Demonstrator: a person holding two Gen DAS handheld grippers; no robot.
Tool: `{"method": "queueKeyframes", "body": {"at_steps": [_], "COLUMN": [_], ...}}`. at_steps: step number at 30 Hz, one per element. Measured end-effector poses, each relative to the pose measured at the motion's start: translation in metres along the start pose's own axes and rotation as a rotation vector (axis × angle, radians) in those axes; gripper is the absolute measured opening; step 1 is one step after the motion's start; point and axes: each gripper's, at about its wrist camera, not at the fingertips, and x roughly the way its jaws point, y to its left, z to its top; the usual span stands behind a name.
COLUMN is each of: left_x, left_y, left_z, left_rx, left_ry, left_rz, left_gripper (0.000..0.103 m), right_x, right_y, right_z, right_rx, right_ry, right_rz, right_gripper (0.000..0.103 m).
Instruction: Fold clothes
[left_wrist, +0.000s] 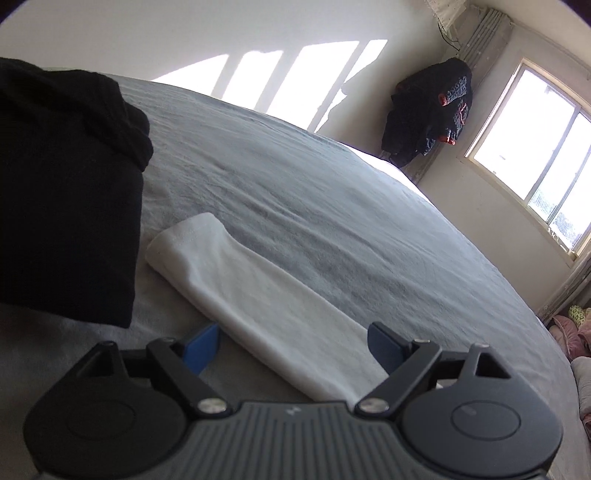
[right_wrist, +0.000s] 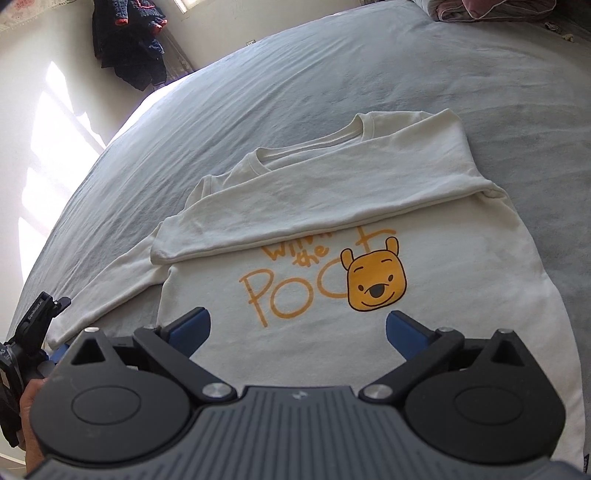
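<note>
Grey bedding (right_wrist: 332, 85) carries the cream sweatshirt (right_wrist: 295, 332), one sleeve folded across its chest, the other sleeve (left_wrist: 258, 295) lying between the wide-open, empty left gripper (left_wrist: 295, 347), likely next to grip and fold; the right gripper (right_wrist: 297, 325) hovers open, empty.

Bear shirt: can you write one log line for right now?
shirt: flat on bed, one sleeve folded across | left tongs: open over other sleeve | right tongs: open

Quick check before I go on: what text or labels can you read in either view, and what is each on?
"the" and "PO", orange print on the white shirt; the line above is half covered by the folded sleeve.
Small white lettering on the left tongs: too small to read.
Left view: none.
</note>
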Motion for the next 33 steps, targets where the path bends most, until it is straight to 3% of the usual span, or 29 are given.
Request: {"method": "queueKeyframes", "body": {"at_steps": [4, 5, 8, 10, 19, 27, 33], "left_x": [0.004, 0.004, 0.006, 0.003, -0.031, -0.062, -0.078], "left_y": [0.007, 0.010, 0.016, 0.014, -0.028, -0.097, -0.149], "left_z": [0.001, 0.002, 0.009, 0.014, 0.035, 0.035, 0.017], "left_rx": [-0.034, -0.047, -0.069, -0.065, -0.051, -0.039, -0.008], "left_ry": [-0.045, -0.052, -0.070, -0.089, -0.224, -0.231, -0.197], "left_rz": [0.014, 0.006, -0.062, -0.081, -0.211, -0.411, -0.562], "left_gripper": [0.052, 0.040, 0.017, 0.012, 0.008, 0.005, 0.003], "right_x": [-0.008, -0.009, -0.009, -0.008, 0.000, -0.005, -0.015], "right_y": [-0.028, -0.036, -0.056, -0.064, -0.063, -0.063, -0.083], "right_z": [0.005, 0.004, 0.004, 0.005, 0.000, 0.006, 0.017], "right_rx": [0.019, 0.019, 0.040, 0.057, 0.107, 0.114, 0.232], "right_ry": [-0.060, -0.073, -0.083, -0.090, -0.135, -0.142, -0.162], "right_rz": [0.031, 0.042, 0.043, 0.020, 0.007, 0.028, 0.038], "right_gripper": [0.103, 0.103, 0.103, 0.103, 0.103, 0.103, 0.103]}}
